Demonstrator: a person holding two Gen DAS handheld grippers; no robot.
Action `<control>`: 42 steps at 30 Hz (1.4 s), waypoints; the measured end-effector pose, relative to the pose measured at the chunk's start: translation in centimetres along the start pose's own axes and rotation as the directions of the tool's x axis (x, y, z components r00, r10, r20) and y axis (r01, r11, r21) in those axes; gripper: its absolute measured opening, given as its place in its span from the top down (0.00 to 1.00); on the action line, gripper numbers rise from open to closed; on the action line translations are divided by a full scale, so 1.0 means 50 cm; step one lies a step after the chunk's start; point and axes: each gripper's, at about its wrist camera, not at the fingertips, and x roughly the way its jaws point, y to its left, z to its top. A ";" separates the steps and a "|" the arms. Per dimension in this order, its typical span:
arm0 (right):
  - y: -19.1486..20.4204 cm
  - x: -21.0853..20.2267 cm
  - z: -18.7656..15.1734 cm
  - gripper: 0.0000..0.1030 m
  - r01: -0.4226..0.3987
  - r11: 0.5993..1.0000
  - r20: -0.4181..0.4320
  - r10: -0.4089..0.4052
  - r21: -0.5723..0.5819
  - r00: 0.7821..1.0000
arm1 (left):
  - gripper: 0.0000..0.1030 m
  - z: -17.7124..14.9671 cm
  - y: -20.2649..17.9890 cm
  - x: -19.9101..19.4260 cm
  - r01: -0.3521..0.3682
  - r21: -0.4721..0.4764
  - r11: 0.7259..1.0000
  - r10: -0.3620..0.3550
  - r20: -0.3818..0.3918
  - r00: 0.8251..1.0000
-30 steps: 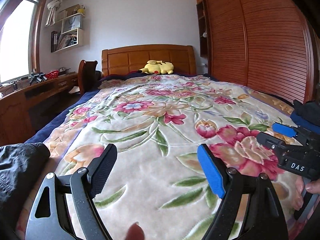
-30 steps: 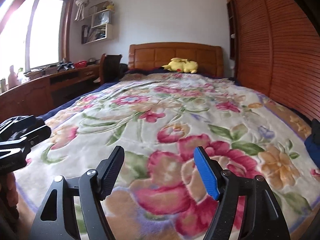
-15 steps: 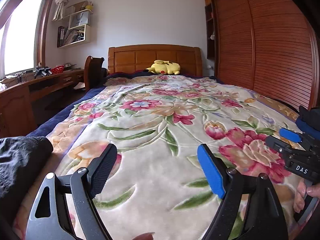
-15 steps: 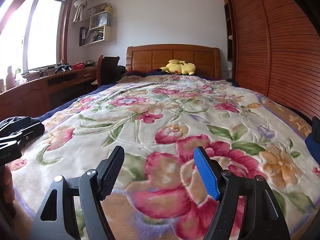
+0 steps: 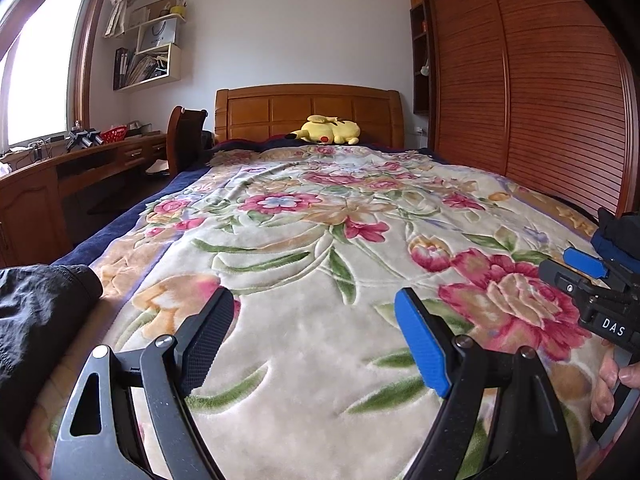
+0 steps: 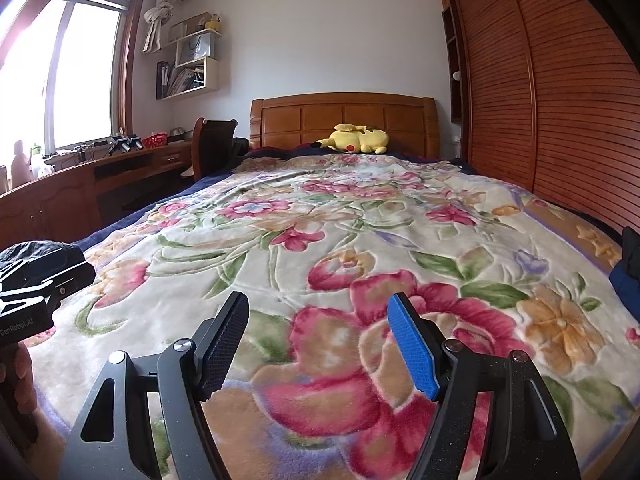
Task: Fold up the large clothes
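At about 9 o'clock in the left wrist view, a dark garment lies bunched on the near left corner of the bed, just beside the left tongs. It looks like thin, crinkly, jacket-type cloth, so I judge it light, limp and a little slippery (it should slide easily over the plush cover, and a loose pinch may let it slip). An edge such as a hem, cuff or shoulder seam seems the best place to take hold, where the cloth is doubled and gives the pads something to bite; how the garment is laid out cannot be told, since only a corner of it shows.

The left tongs stand wide, nothing between them, hovering over the floral blanket that covers the bed up to the headboard at 12 o'clock.

Further right, the right tongs are likewise wide apart and empty above a large red flower in the pattern. At 3 o'clock in the right wrist view, a second dark and blue bundle sits at the bed's right edge, mostly cut off (possibly more clothing, too hidden to say).
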 end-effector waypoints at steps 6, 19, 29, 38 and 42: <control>0.001 0.000 0.000 0.28 0.000 1.000 0.001 0.000 -0.001 1.000 | 0.19 -0.001 0.000 0.001 0.000 -0.001 1.000 0.000 -0.002 1.000; -0.002 0.006 -0.001 0.28 0.000 1.000 0.006 0.000 -0.007 1.000 | 0.19 0.002 -0.002 -0.002 -0.002 0.001 1.000 0.002 0.005 1.000; -0.007 0.007 -0.002 0.28 -0.002 1.000 0.011 0.002 -0.008 1.000 | 0.19 0.001 -0.003 -0.003 -0.003 0.001 1.000 0.003 0.006 1.000; -0.009 0.005 -0.003 0.28 -0.002 1.000 0.013 0.002 -0.009 1.000 | 0.19 0.000 -0.004 -0.003 -0.002 0.002 1.000 0.002 0.006 1.000; -0.010 0.005 -0.003 0.28 -0.002 1.000 0.013 0.002 -0.009 1.000 | 0.19 0.000 -0.004 -0.003 -0.002 0.001 1.000 0.002 0.008 1.000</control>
